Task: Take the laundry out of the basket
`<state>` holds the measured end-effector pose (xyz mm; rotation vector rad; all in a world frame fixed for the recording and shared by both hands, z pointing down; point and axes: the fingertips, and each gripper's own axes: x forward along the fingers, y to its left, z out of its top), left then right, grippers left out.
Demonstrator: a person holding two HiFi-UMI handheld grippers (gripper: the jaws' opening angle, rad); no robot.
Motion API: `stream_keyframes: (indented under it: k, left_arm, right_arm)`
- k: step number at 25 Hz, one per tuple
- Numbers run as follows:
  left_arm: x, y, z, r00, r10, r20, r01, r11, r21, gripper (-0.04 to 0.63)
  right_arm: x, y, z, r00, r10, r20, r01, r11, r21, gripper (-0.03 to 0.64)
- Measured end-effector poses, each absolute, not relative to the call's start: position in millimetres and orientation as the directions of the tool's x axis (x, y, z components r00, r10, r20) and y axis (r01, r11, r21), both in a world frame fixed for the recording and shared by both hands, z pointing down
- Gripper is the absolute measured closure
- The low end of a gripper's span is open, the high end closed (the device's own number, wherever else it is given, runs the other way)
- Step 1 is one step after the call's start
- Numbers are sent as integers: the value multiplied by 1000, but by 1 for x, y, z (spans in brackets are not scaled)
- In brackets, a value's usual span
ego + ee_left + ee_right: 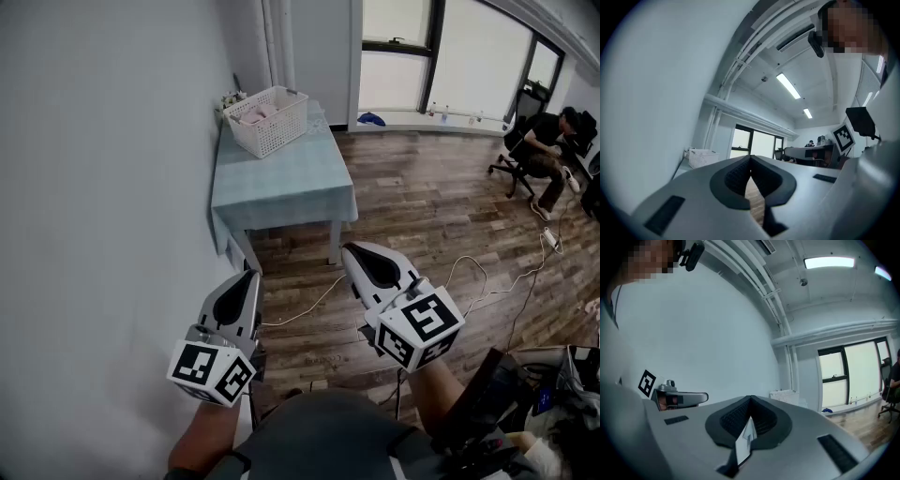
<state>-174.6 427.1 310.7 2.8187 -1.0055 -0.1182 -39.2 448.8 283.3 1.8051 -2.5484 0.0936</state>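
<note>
Room: wood-plank floor (422,202), pale wall (94,187) down the left side, windows (469,56) at the far end.
Tabletop (281,178): covered by a light blue cloth, set against the wall, well ahead of both grippers.
Basket (272,127): white, lattice-sided, open-topped. Upright at the far left corner of the tabletop, just beside the wall. Small and distant in both gripper views (702,158) (785,396).
Laundry (258,114): pinkish cloth lying inside the basket, below the rim. Not yet taken out.
Left gripper (251,274): held level at the lower left of the head view, pointed toward the table. Jaws closed, tips meeting (750,157). Nothing gripped, only a strip of floor showing through the slit behind the tips.
Right gripper (352,248): held level just right of the left one, apart from it, aimed the same way. Jaws closed tip to tip (750,398). Nothing gripped.
Cable (469,272): white, lying loose on the floor to the right of the grippers.
Seated person (544,141): on an office chair at the far right, near the windows, well apart from the table.
Blue item (371,119): on the floor below the windows, beyond the table. Kind not determinable.
</note>
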Motion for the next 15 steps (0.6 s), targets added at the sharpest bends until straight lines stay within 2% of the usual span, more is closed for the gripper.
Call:
stream_keyframes:
  k: [3, 15]
  left_arm:
    - [-178, 420, 313, 778, -628, -1, -621, -771, 142, 586]
    - [-204, 413, 319, 780, -625, -30, -609, -768, 197, 586]
  right_arm:
    - [-46, 444, 285, -325, -945, 44, -946, 324, -31, 603]
    - [-69, 434, 285, -304, -951, 54, -952, 302, -48, 601]
